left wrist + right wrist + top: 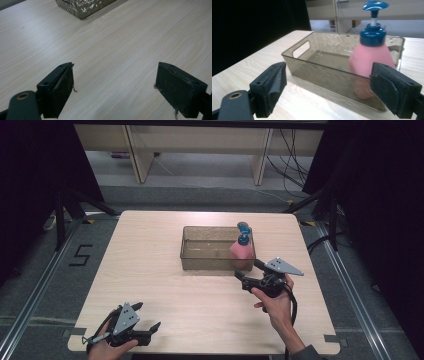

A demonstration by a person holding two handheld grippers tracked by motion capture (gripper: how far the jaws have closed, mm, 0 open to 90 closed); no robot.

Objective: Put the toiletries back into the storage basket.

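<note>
Pink pump bottle point(242, 251) stands upright inside the bin point(200, 261), at its right end as the high view shows it, close against the near wall. Bottle body is pink plastic, tapered at the shoulders, with a dark blue collar, thin white stem and a flat blue pump head. No label or print readable on it.

Bin is a smoky translucent plastic tray, rectangular with rounded corners, a cut-out handle slot in one short end and a glossy, slightly rippled floor. The lower part of the bottle shows through its wall in the right gripper view.

Right gripper point(248, 270) sits just in front of the bin's near right corner, held by the right hand point(276, 306), grey three-cornered plate on top. Its jaws stand wide apart, nothing between them; the pads are black, rough and worn. Bottle point(371, 60) and bin point(319, 72) lie just beyond them, not touched.

Left gripper point(148, 319) rests at the table's point(150, 265) near left edge in the left hand point(107, 347), well apart from the bin. Jaws wide apart over bare tabletop, with small fibres stuck at the pad edges point(61, 87).

Table is pale wood-grain laminate with rounded corners. Floor tape point(81, 255) left of the table forms a "5".
</note>
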